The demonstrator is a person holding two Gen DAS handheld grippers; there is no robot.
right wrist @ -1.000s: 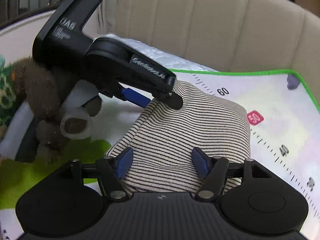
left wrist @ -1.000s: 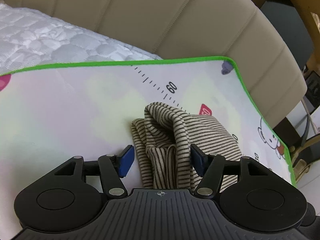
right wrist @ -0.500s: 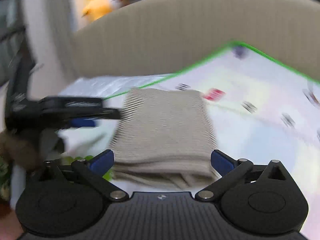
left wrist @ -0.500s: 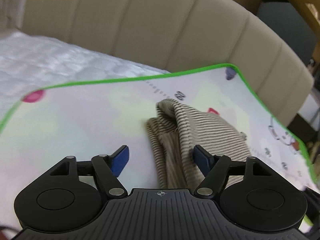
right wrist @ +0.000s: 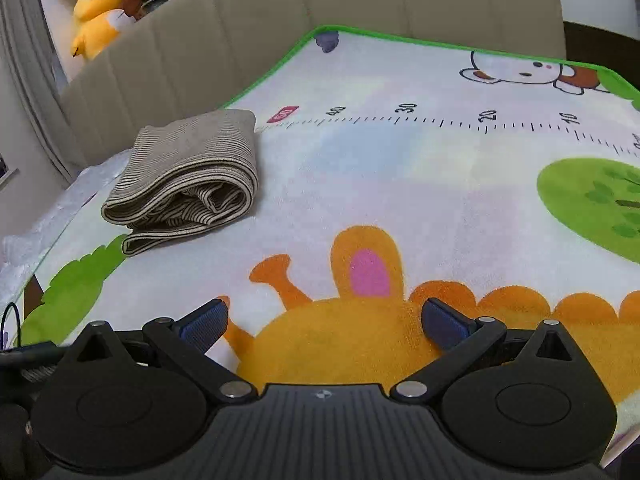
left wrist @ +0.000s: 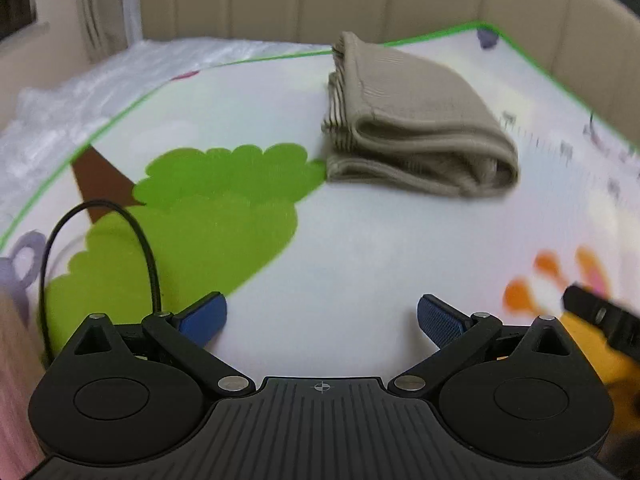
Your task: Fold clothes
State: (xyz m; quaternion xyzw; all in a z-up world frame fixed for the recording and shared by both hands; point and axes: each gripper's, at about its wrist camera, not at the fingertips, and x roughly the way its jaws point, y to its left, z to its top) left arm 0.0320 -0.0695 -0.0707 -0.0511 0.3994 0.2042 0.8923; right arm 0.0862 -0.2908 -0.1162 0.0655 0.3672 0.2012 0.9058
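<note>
The folded striped garment (right wrist: 188,178), blurred in the left view, is seen at ten o'clock on the play mat (right wrist: 400,184); the left gripper (left wrist: 322,318) and right gripper (right wrist: 324,322) are both spread wide, nothing held.

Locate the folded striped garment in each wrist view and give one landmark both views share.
Left wrist: the folded striped garment lies upper centre-right on the play mat, far ahead of the open left gripper.
Right wrist: the garment lies at upper left, near the mat's edge, well ahead of the open right gripper.
Shared landmark: the purple motif at the mat's green-edged corner.
</note>
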